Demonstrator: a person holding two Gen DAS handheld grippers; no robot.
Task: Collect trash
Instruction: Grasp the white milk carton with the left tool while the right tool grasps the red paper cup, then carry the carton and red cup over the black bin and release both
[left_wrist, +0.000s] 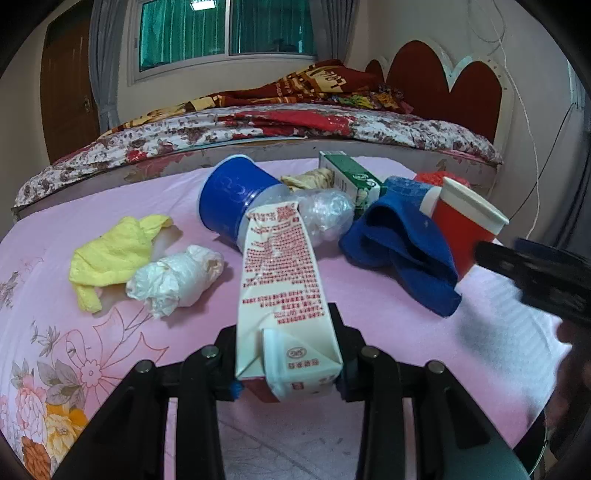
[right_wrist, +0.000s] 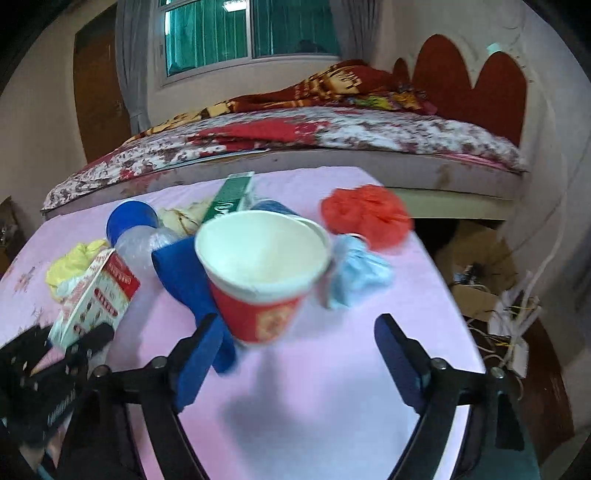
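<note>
My left gripper is shut on a white milk carton with red print, held above the pink table; the carton also shows in the right wrist view. My right gripper is open, its jaws wide apart, just in front of a red paper cup with a white inside. The cup leans on a blue cloth. Other trash lies on the table: a blue cup, crumpled clear plastic, a white tissue wad, a yellow cloth, a green carton.
The table has a pink flowered cover. A red wad and a light blue wad lie at its far right. A bed stands behind. Cables and boxes lie on the floor past the right edge.
</note>
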